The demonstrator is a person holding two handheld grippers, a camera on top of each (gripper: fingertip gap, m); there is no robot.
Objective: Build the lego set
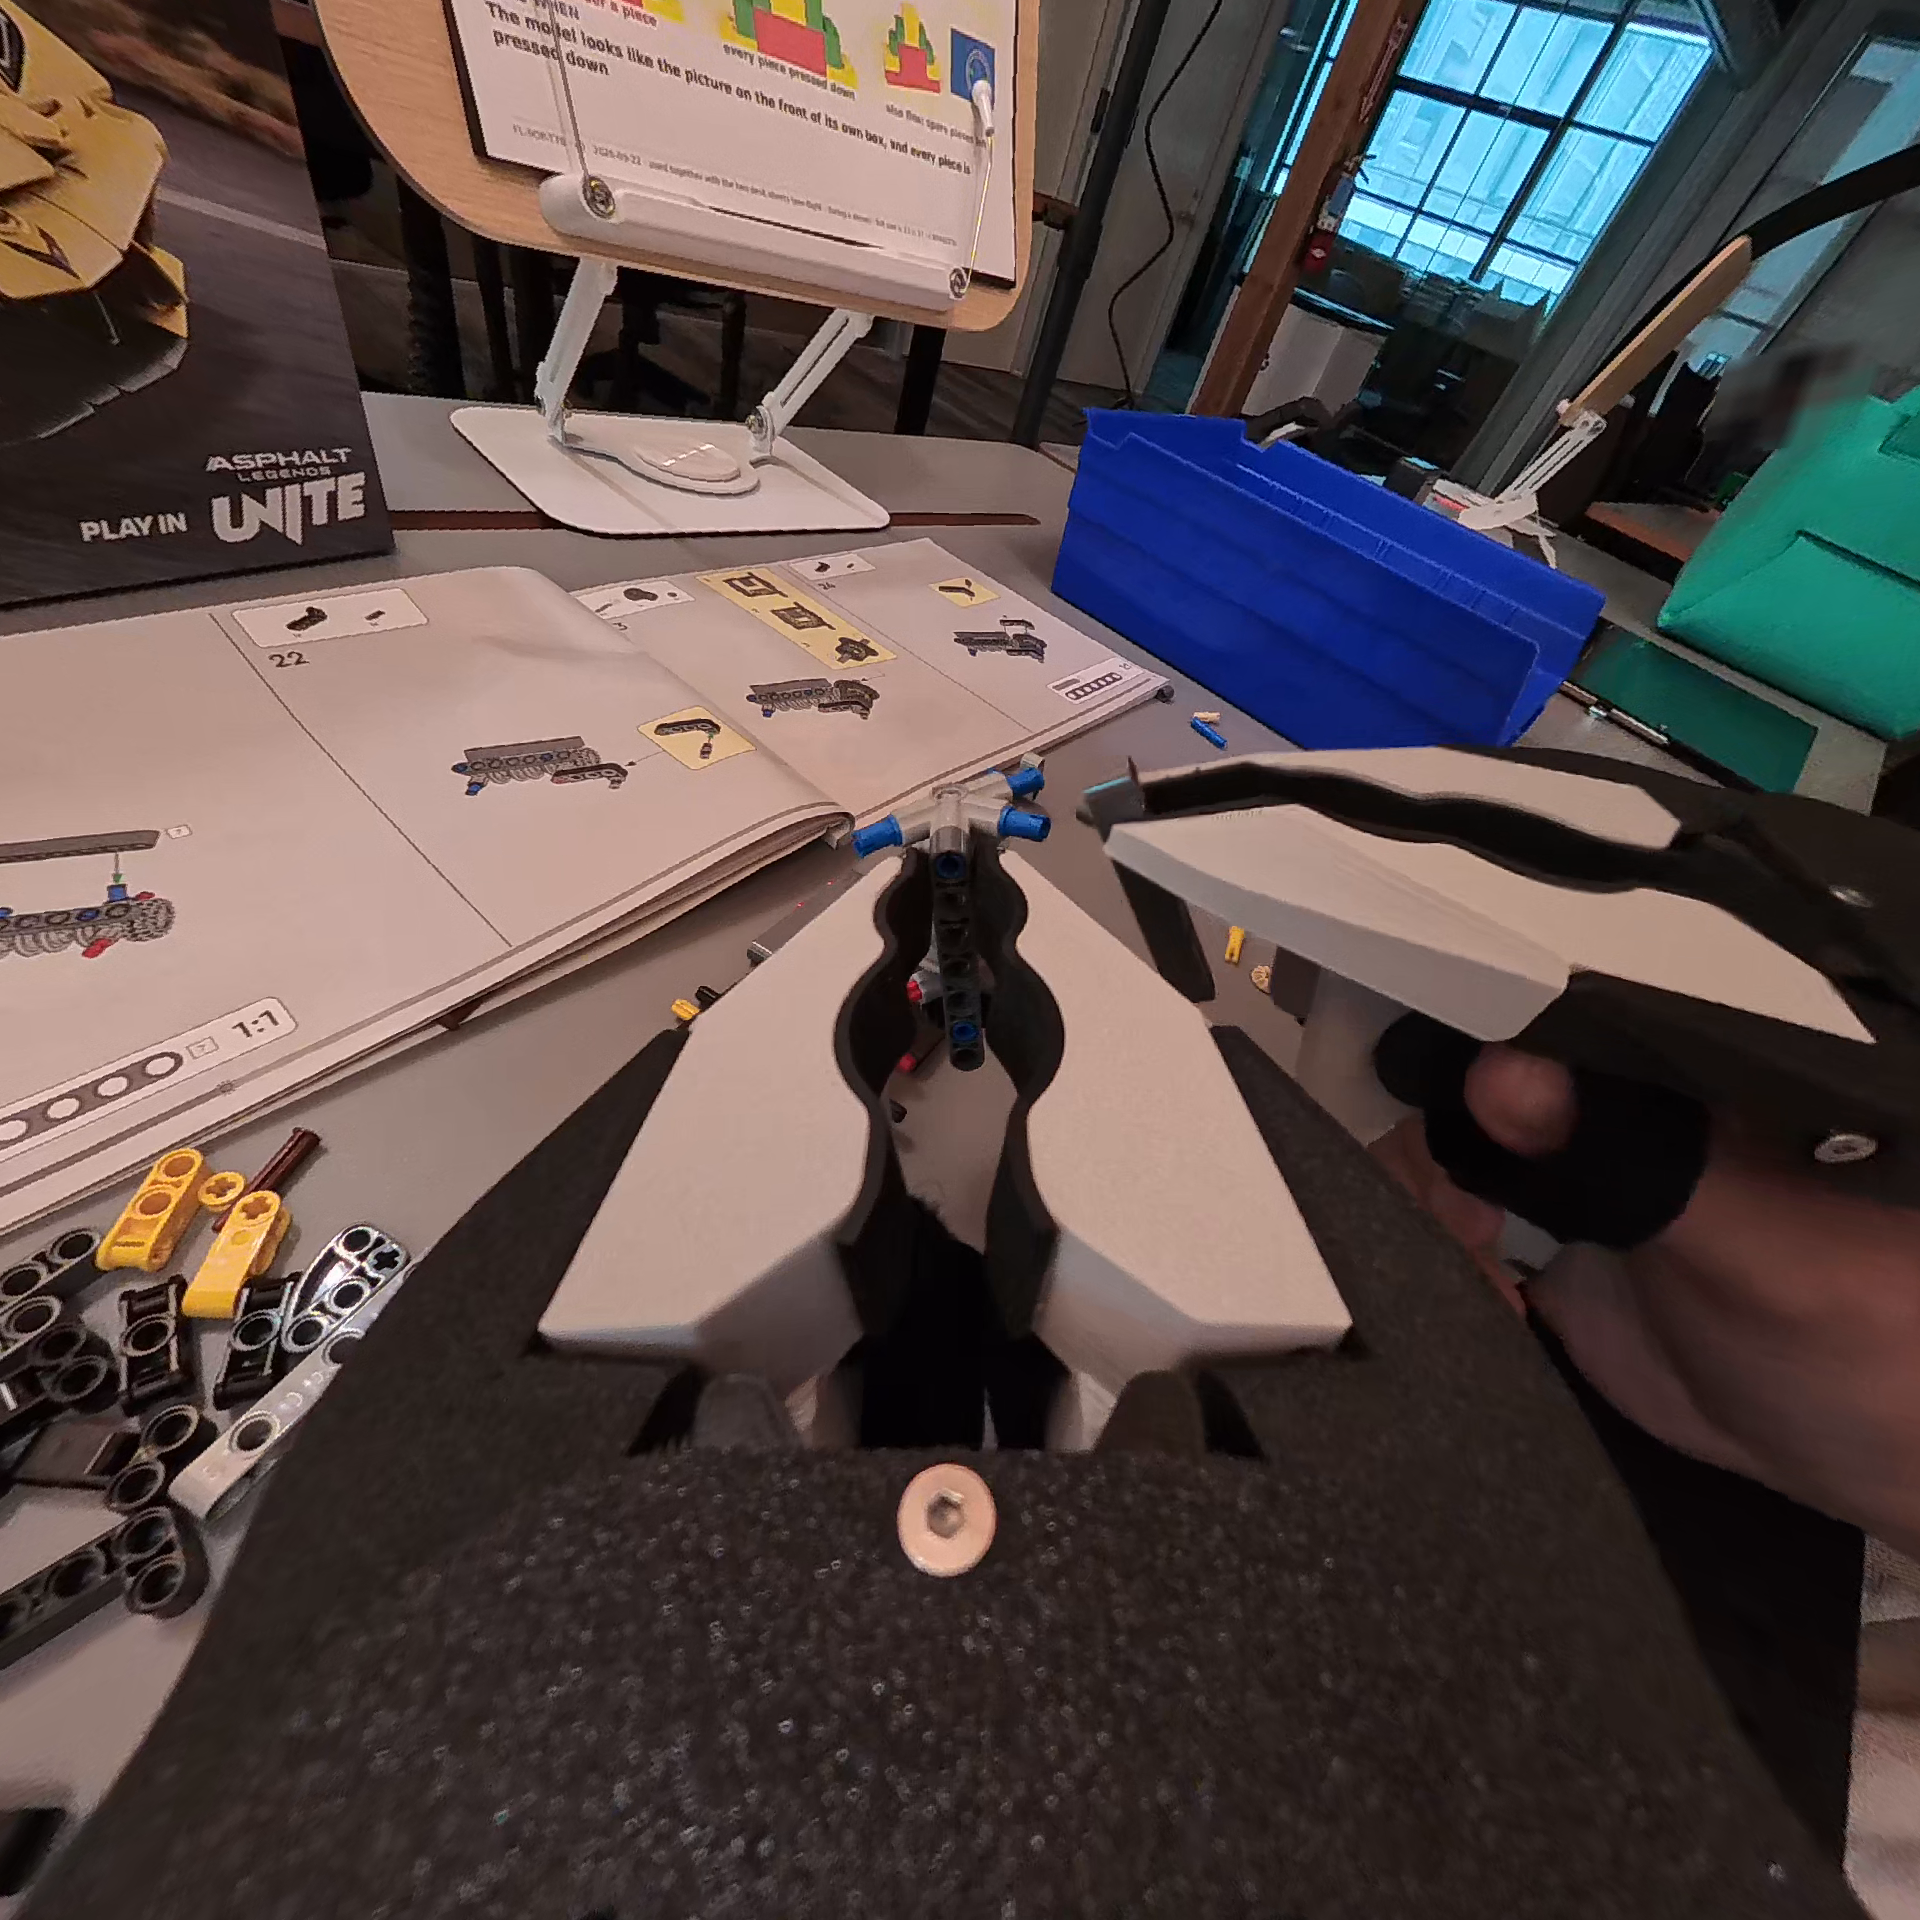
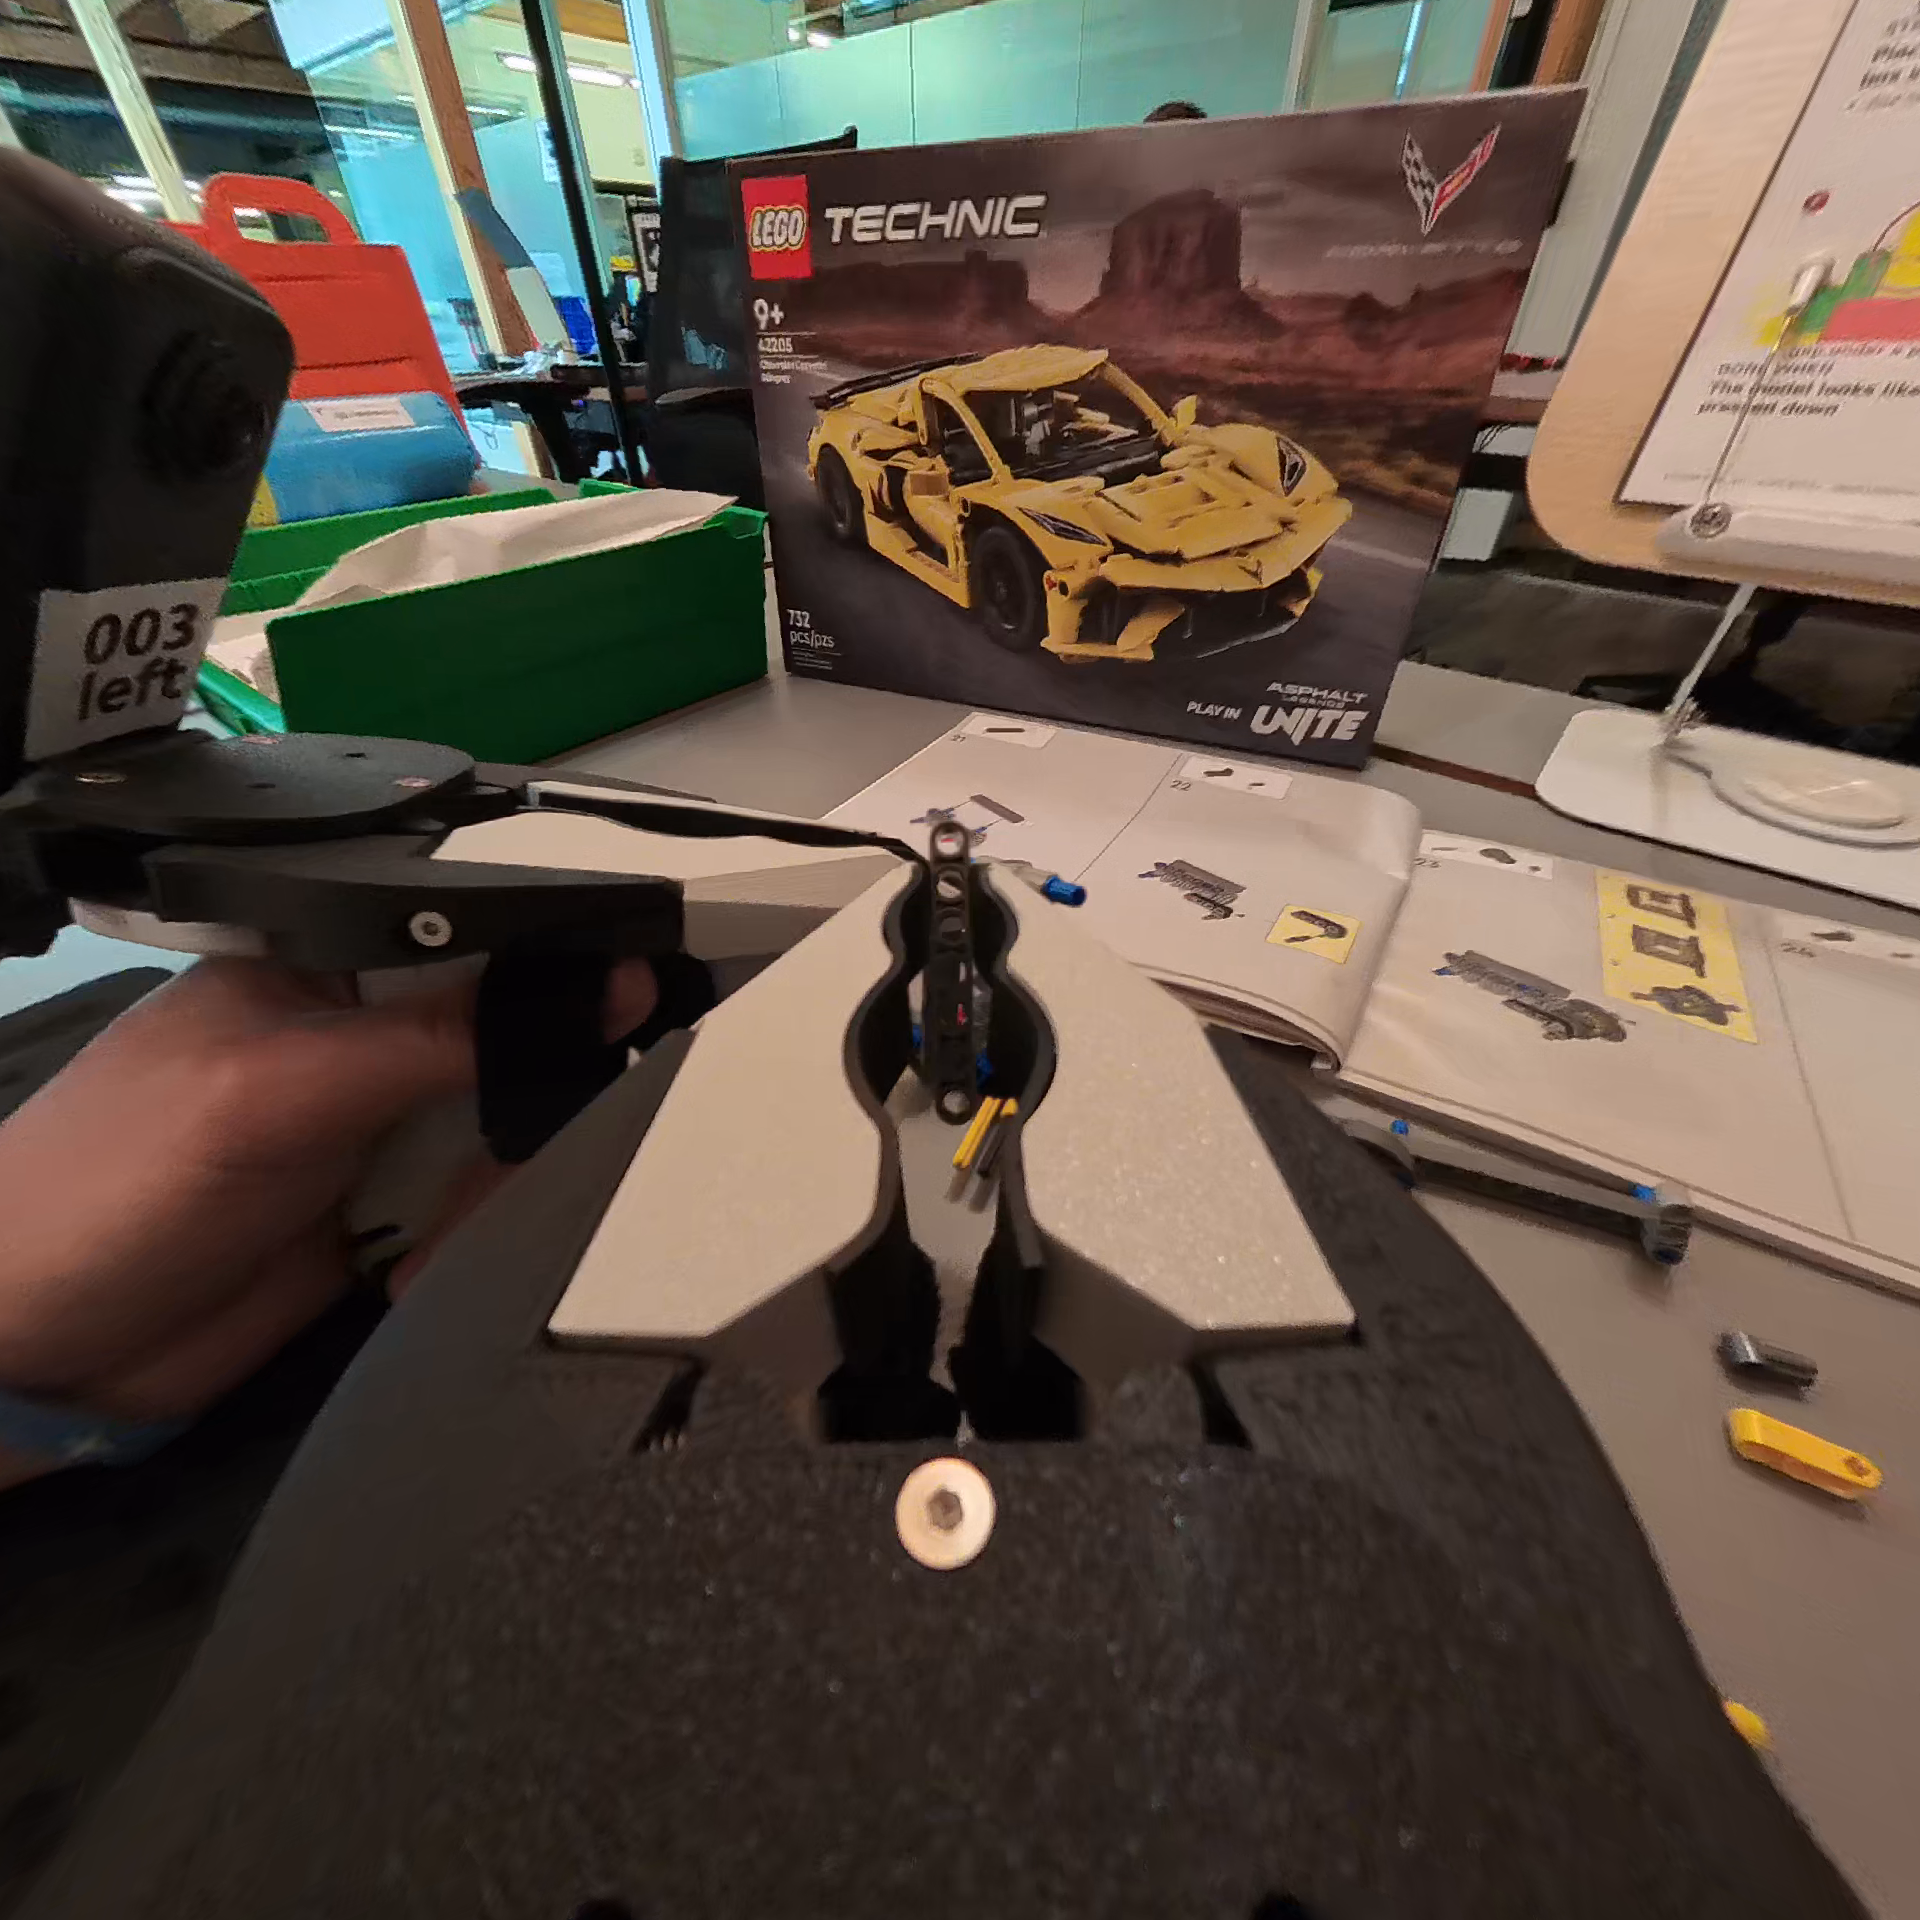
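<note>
Grey worktable (image 1: 436, 1101) carries an open paper instruction booklet (image 1: 436, 790) and a dark cardboard set box (image 2: 1143, 416) standing behind it. Left gripper (image 1: 951, 894) is clamped narrow on a black studless beam with blue pins (image 1: 961, 966), long axis running forward along the fingers, a grey connector hub at its far tip. Right gripper (image 2: 948, 883) likewise pinches a slim black holed liftarm (image 2: 951, 966), upright. Judged: the right tool approaches the hub from the left tool's right, tips near.

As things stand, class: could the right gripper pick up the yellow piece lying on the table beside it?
Probably not yet. The yellow piece lies uncovered on the table, but the right gripper is shut on a black beam, so its jaws are full.
</note>
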